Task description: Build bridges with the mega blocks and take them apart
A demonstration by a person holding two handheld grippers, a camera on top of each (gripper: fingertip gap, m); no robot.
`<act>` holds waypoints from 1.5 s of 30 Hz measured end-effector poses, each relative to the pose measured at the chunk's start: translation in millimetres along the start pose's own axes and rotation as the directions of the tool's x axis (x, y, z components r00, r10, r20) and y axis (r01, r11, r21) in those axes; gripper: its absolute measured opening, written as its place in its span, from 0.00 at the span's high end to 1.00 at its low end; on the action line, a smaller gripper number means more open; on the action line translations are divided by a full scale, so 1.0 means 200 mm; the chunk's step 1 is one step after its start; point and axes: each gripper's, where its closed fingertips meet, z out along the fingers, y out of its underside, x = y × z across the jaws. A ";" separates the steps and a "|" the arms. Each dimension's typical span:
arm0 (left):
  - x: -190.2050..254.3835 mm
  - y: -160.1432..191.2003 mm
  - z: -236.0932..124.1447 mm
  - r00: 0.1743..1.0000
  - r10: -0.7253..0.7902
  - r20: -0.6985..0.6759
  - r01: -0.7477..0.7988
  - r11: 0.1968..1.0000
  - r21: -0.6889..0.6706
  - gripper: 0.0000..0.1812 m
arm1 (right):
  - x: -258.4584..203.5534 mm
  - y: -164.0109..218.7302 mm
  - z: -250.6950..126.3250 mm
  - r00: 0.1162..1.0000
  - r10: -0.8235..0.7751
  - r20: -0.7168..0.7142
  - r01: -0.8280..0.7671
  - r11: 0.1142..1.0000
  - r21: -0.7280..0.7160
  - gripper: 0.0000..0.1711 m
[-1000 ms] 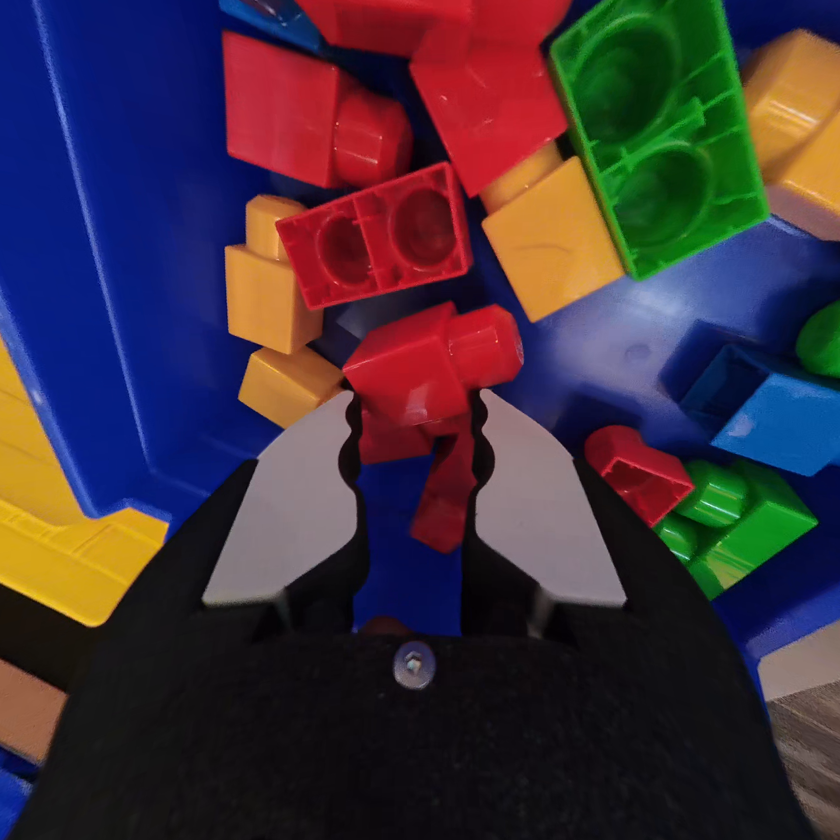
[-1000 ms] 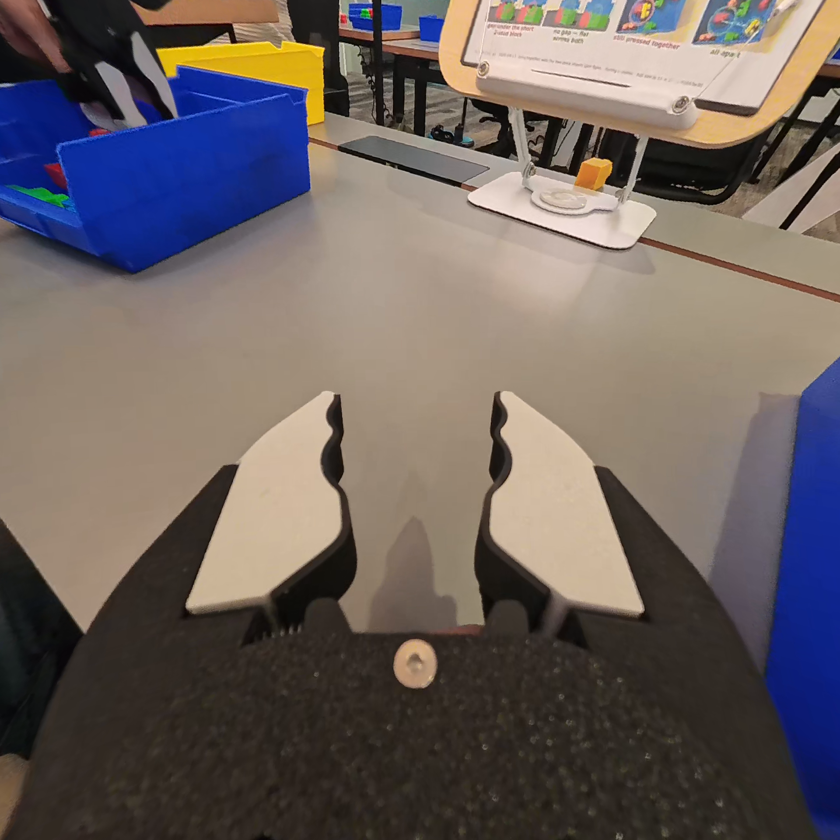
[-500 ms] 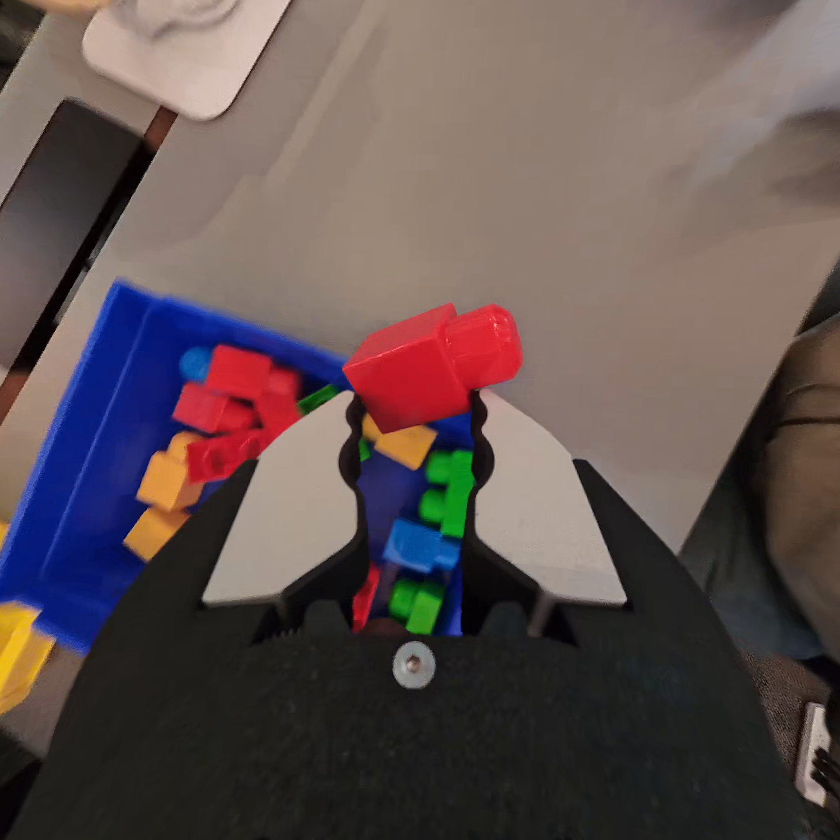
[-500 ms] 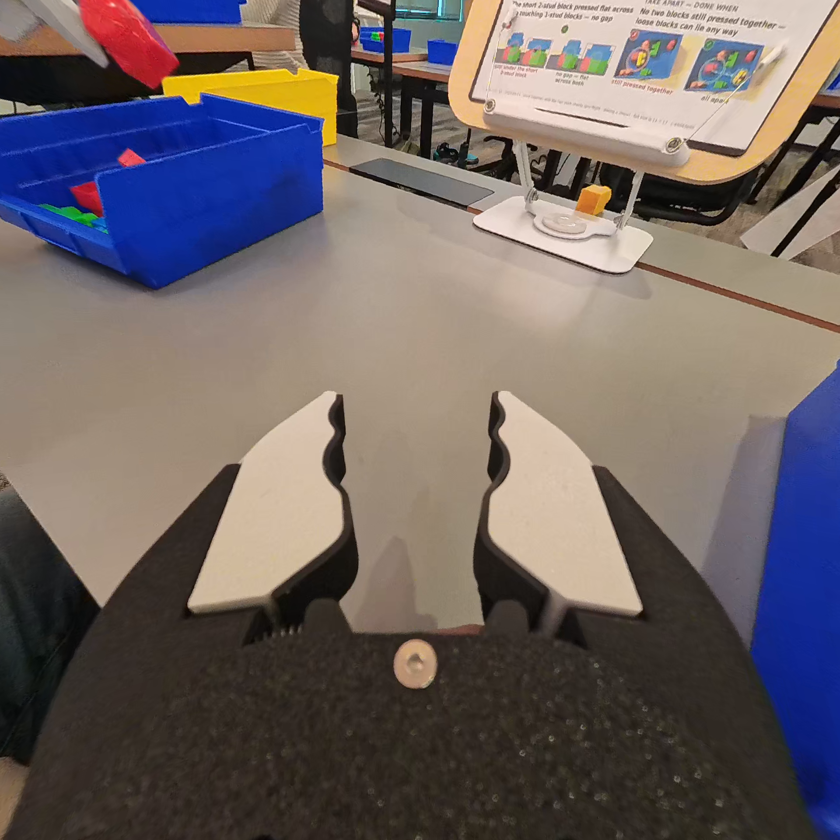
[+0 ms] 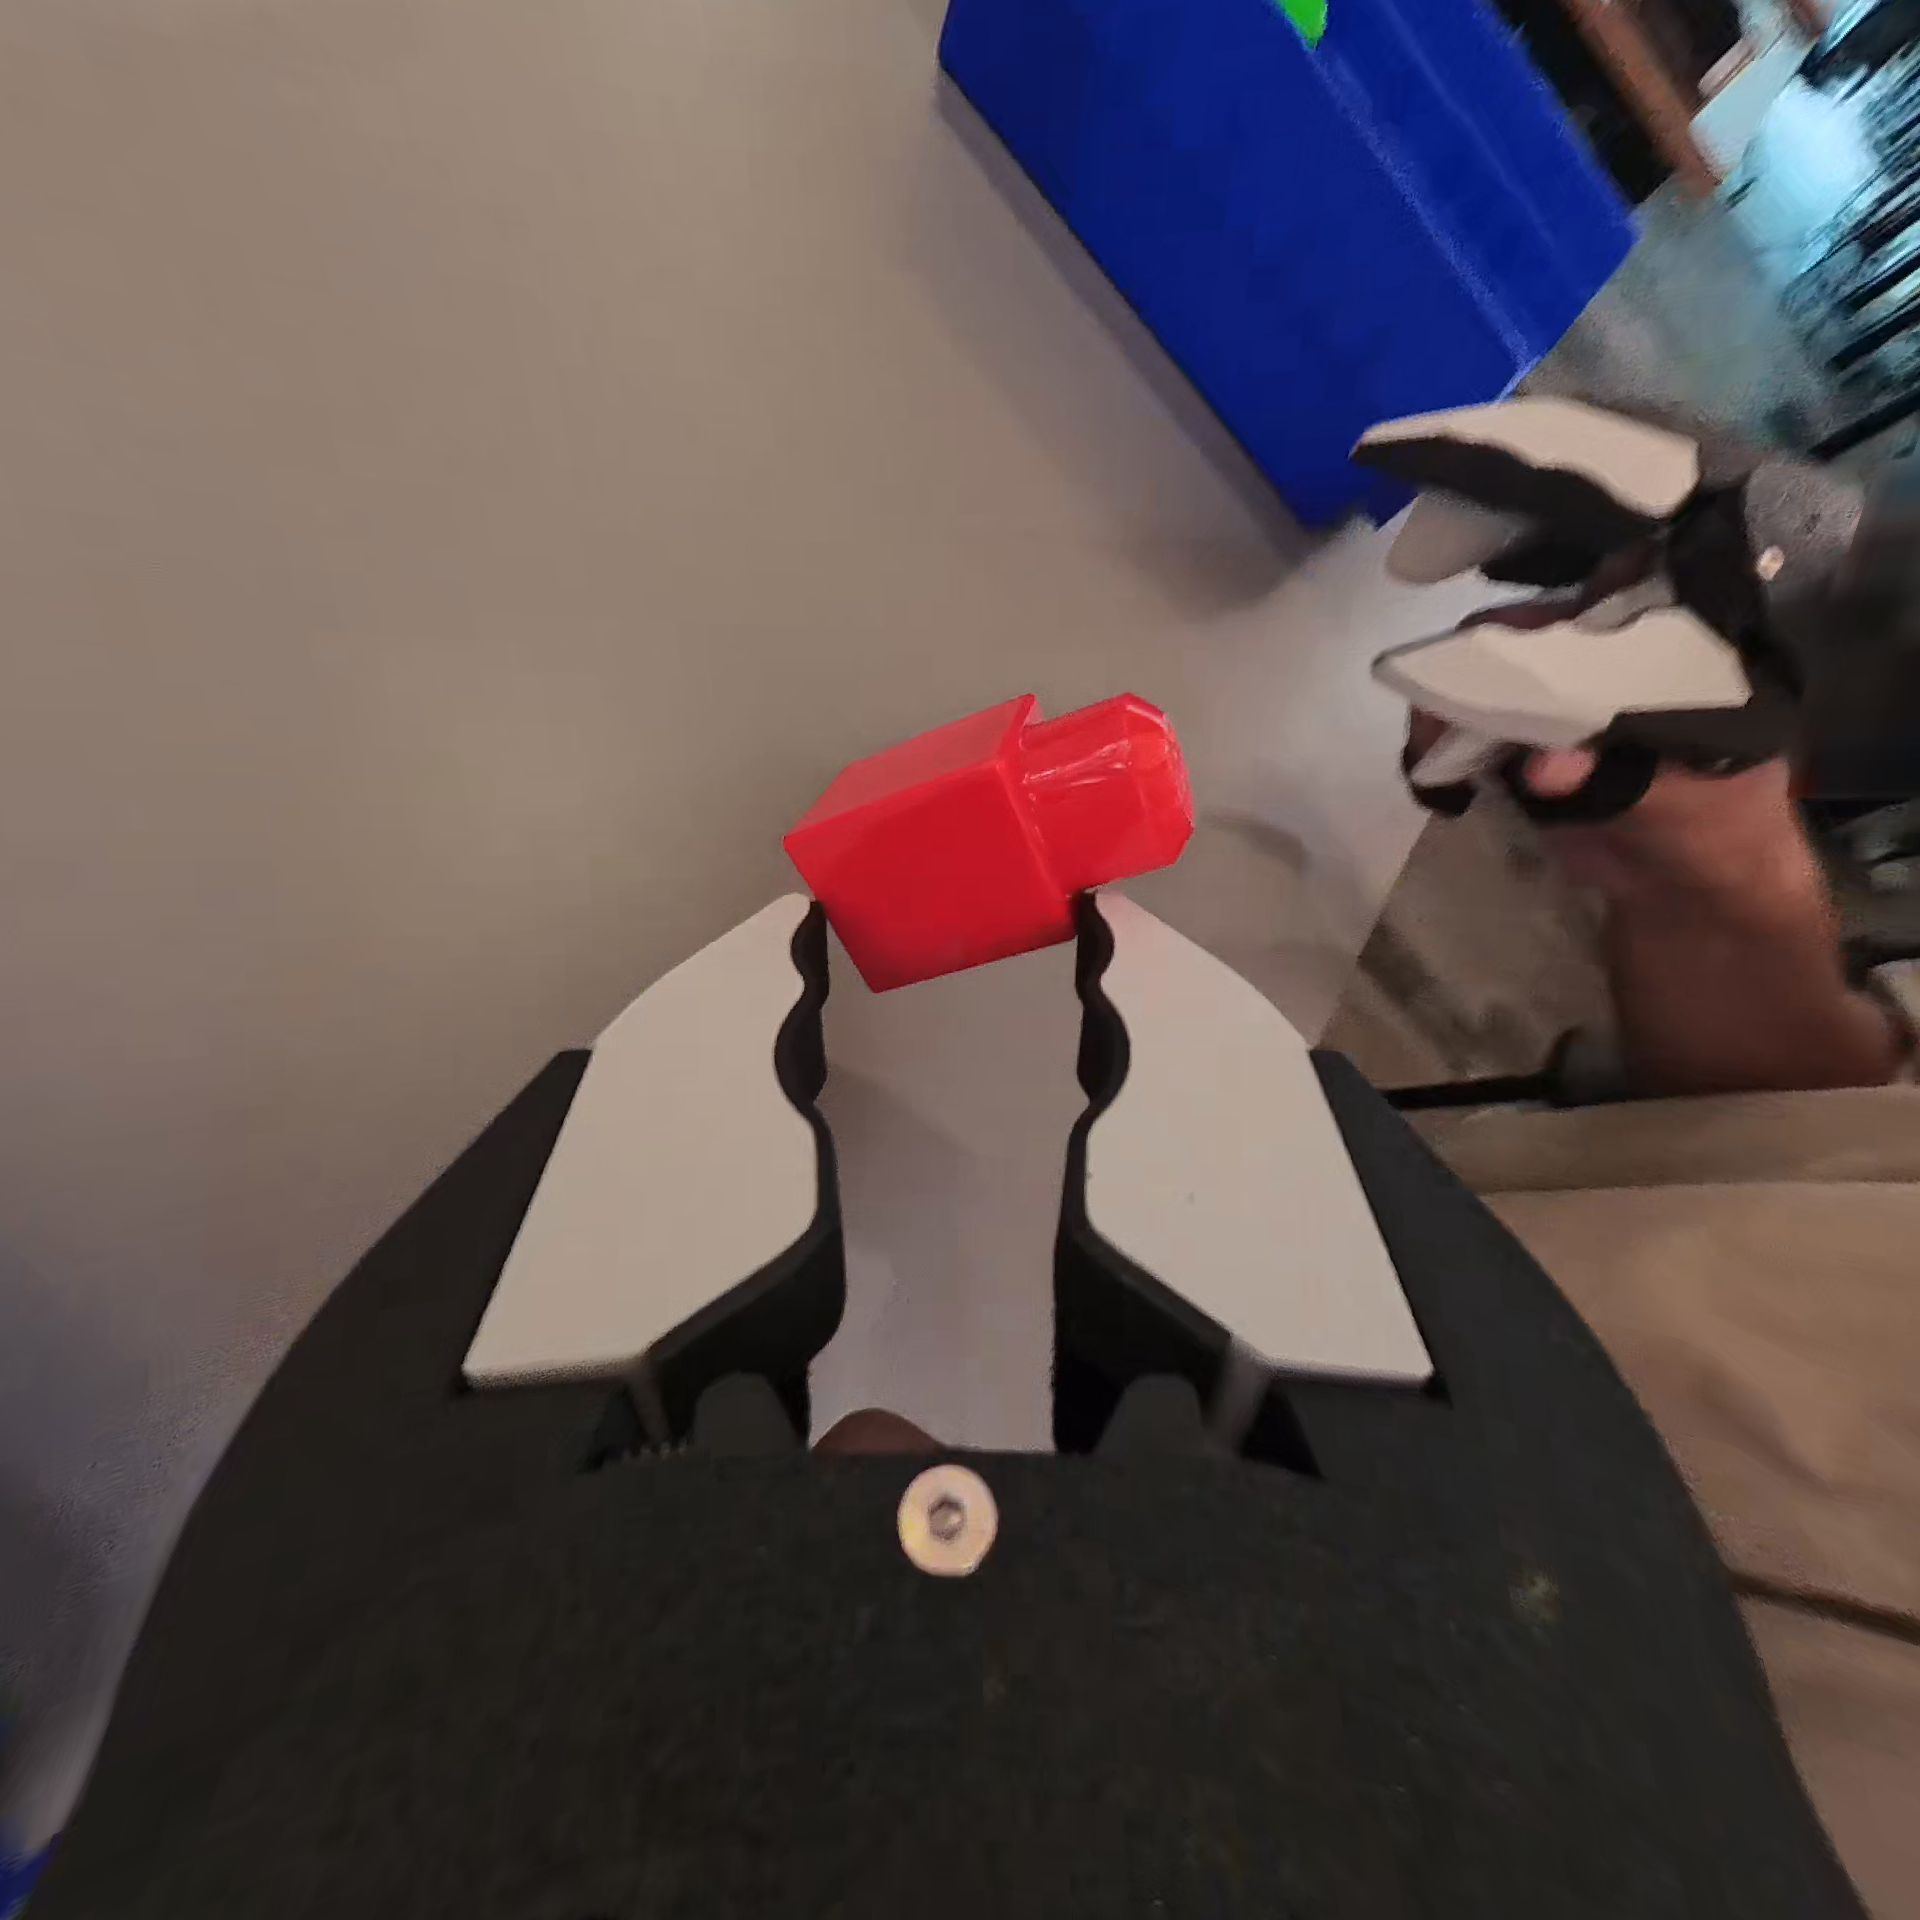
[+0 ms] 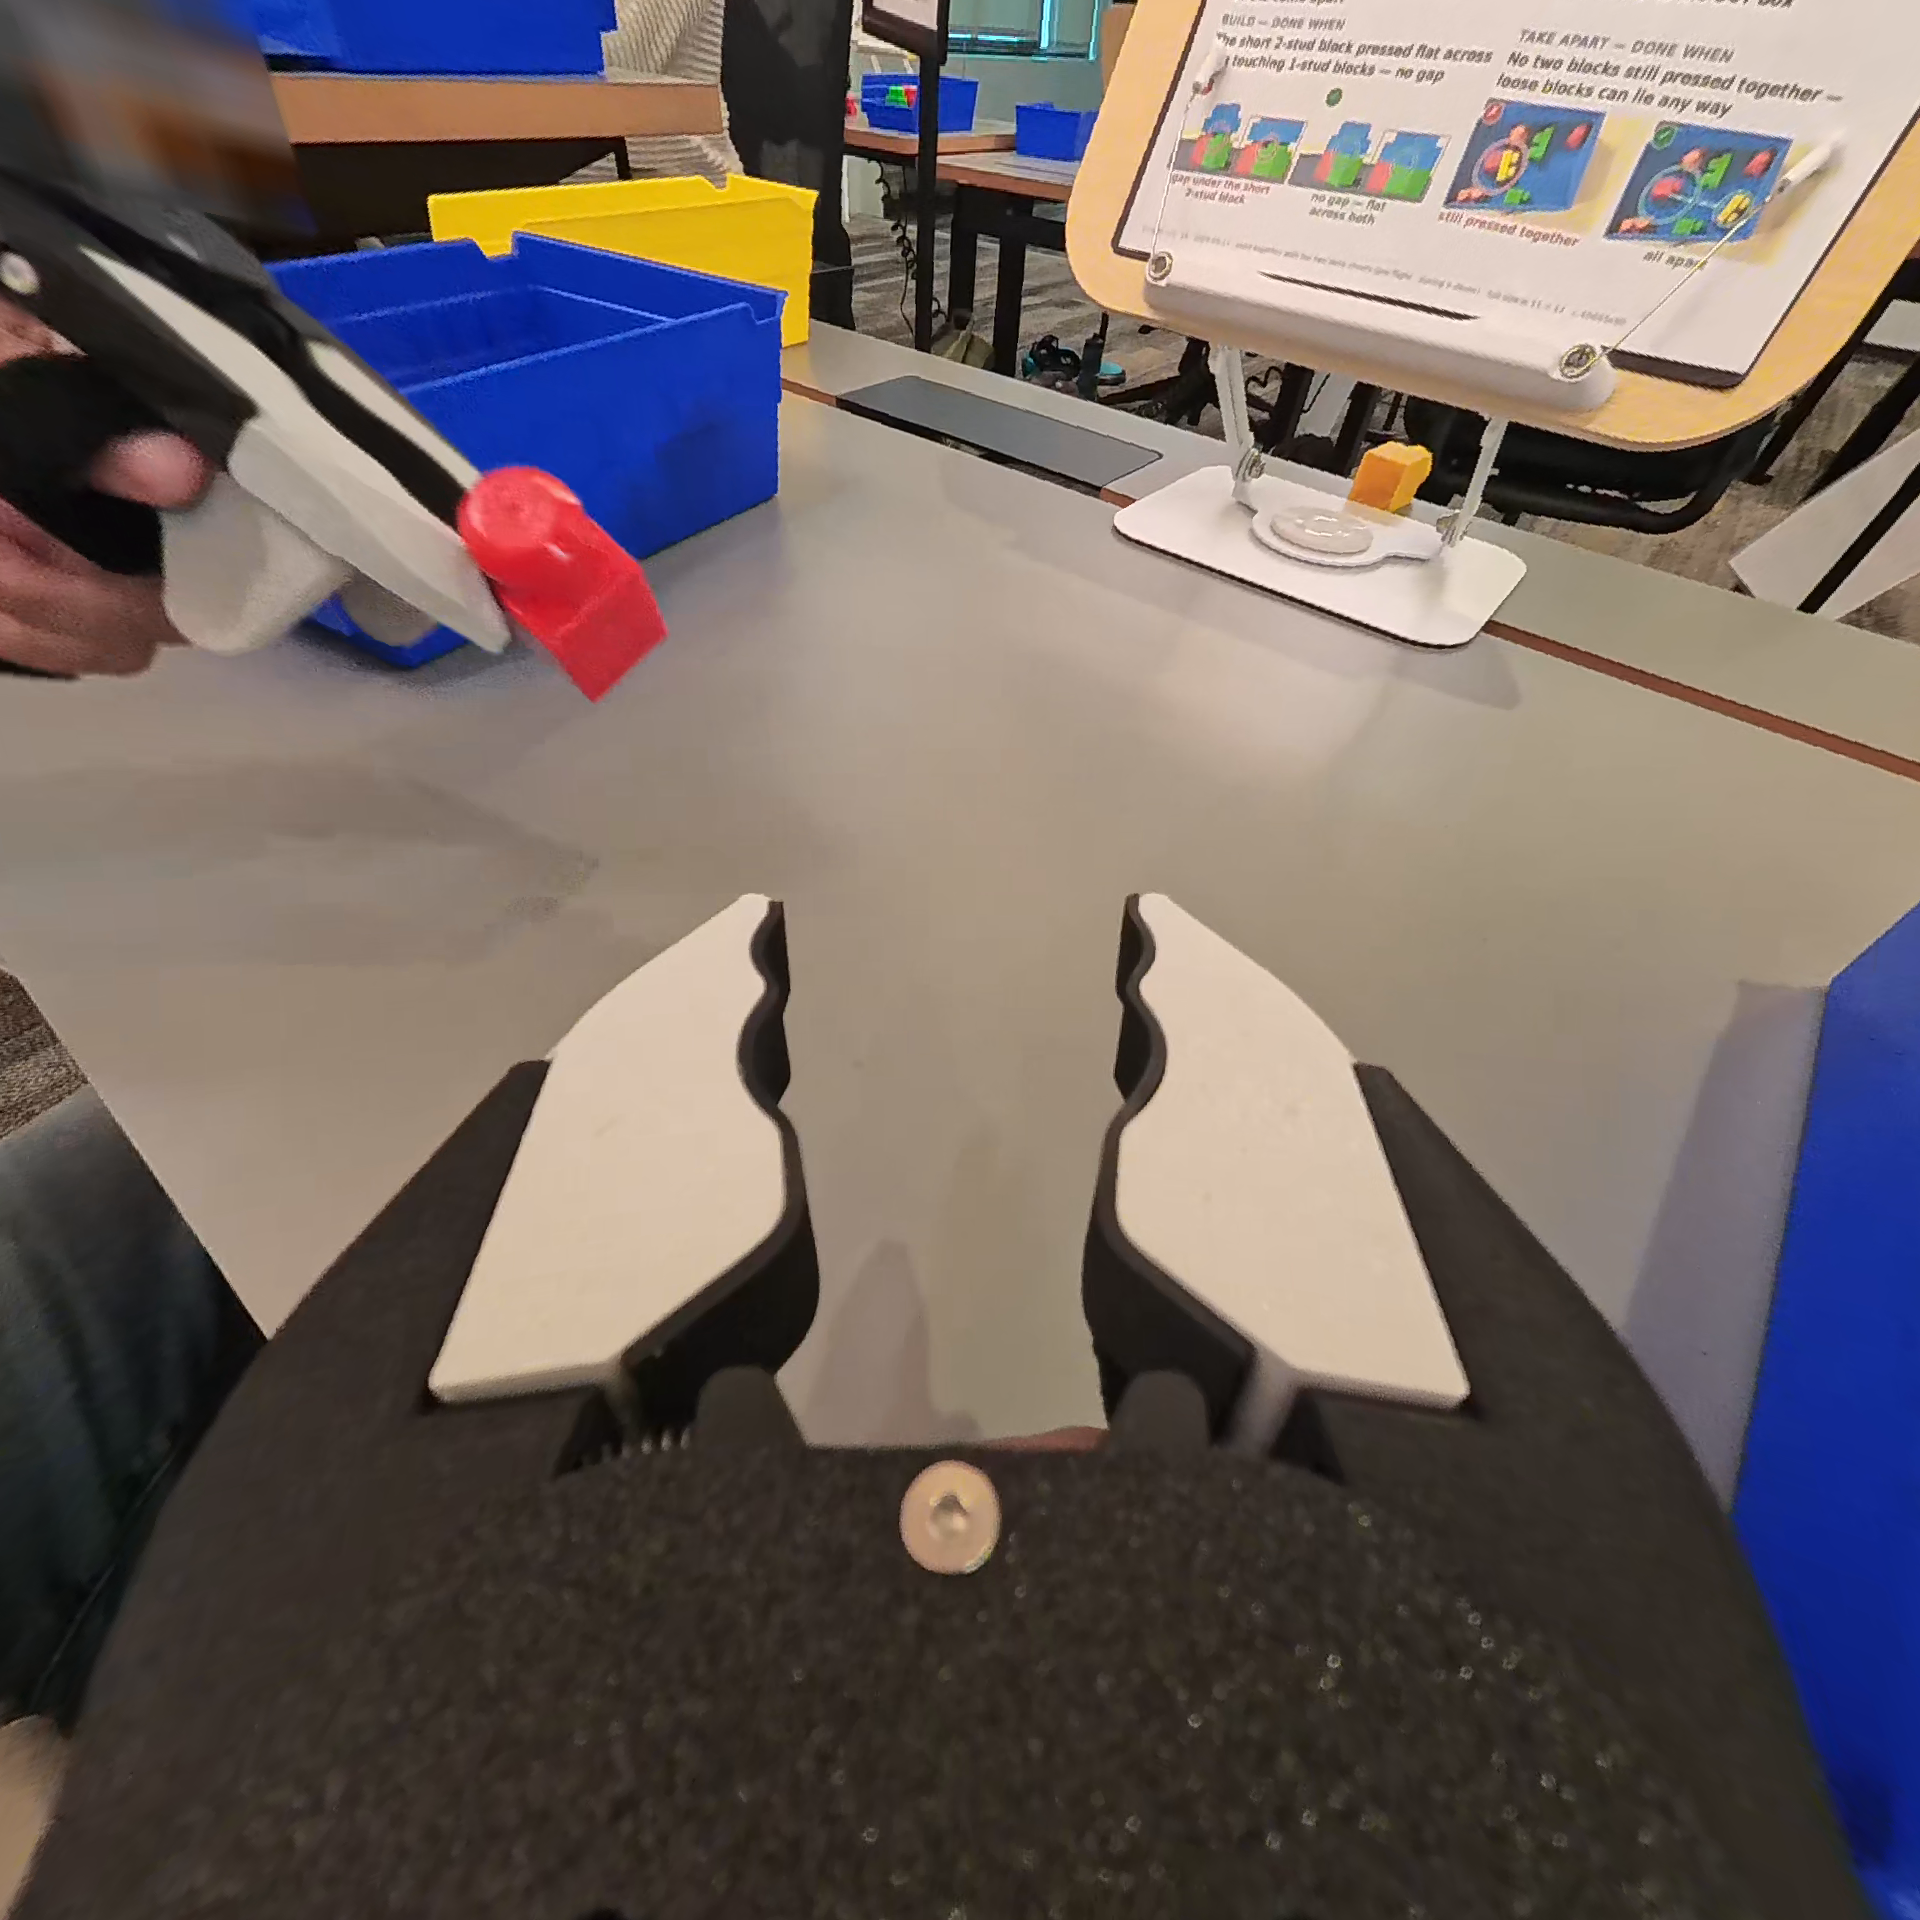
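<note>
Gripping a red block [image 5: 940,875], the left gripper [image 5: 945,914] hangs above the table [image 5: 416,520].
Right gripper [image 6: 951,914] gapes wide, empty, near that block.

My left gripper [image 5: 945,914] hangs above the table, its fingertips pinched on a red block [image 5: 971,847] that sticks out past them, tilted. My right gripper [image 6: 951,914] hovers low, jaws spread apart with nothing between them. A hand [image 6: 73,540] grips the left tool's handle.
</note>
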 end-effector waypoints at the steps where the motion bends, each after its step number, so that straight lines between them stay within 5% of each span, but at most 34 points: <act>1: -0.01 -0.01 0.03 0.998 -0.060 -0.015 0.060 0.998 0.024 0.75 | 0.00 0.00 0.00 1.000 -0.002 0.001 0.002 1.000 -0.001 0.65; 23: -0.23 -0.04 0.40 0.930 -0.360 -0.076 0.362 0.932 0.010 0.75 | -0.01 0.01 0.00 1.000 -0.011 0.013 0.011 1.000 -0.016 0.65; 33: -0.29 -0.04 0.38 0.913 -0.408 -0.028 0.408 0.913 0.006 0.73 | 0.01 0.04 0.01 1.000 -0.008 0.008 0.009 0.999 -0.038 0.64; 41: -0.28 -0.02 0.34 0.948 -0.316 0.038 0.316 0.949 0.005 0.66 | 0.03 0.04 0.00 1.000 -0.007 0.000 0.007 0.999 -0.035 0.64; 45: -0.20 -0.04 0.25 0.985 -0.126 0.118 0.123 0.992 0.033 0.65 | 0.03 0.04 0.00 1.000 -0.004 0.004 0.004 0.999 -0.034 0.64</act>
